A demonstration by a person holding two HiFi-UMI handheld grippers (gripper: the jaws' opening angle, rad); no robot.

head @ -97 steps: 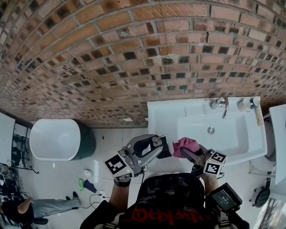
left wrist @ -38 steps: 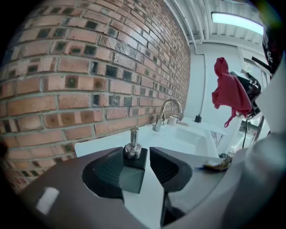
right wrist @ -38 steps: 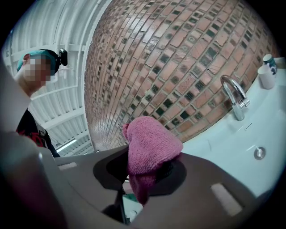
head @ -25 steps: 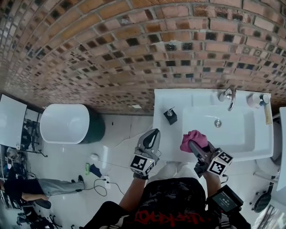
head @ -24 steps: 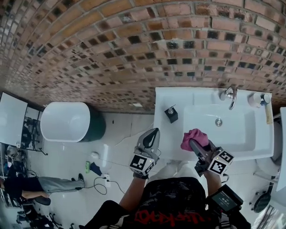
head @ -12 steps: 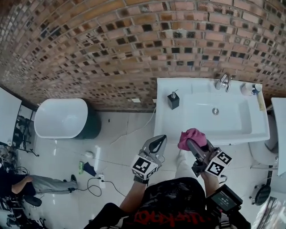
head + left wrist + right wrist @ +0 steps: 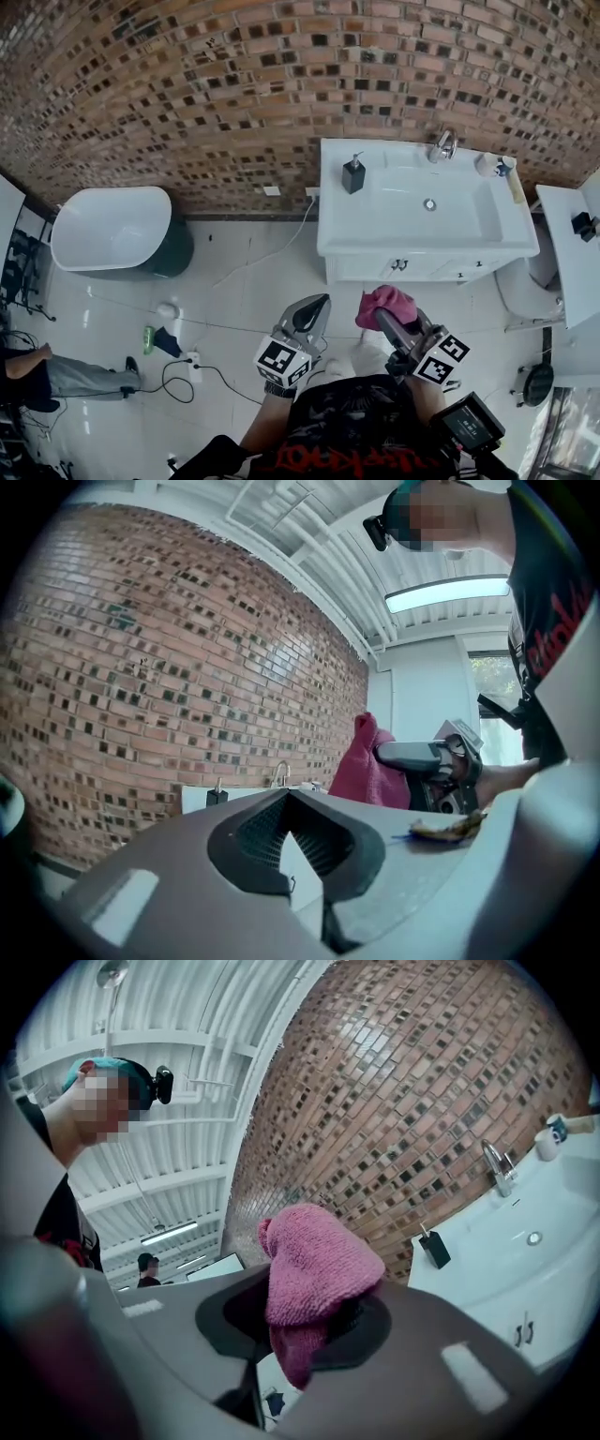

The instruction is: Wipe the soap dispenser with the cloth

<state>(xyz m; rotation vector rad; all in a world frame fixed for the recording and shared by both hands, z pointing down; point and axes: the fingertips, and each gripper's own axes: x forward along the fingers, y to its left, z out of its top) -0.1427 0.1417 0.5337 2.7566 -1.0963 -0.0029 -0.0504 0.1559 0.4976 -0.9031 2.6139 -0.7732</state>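
Black shirt (image 7: 347, 412), red lettering (image 7: 349, 459) — teal cap (image 7: 98, 1065), black head camera (image 7: 164, 1084).

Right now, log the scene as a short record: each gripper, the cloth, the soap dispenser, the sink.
left gripper: shut, fingers together, nothing between them
right gripper: shut on the cloth
cloth: pink, bunched at the right gripper's fingers
soap dispenser: black, upright on the sink's left back corner, untouched
sink: white, against the brick wall, faucet at the back
standoff: both grippers hang over the floor, clearly short of the sink
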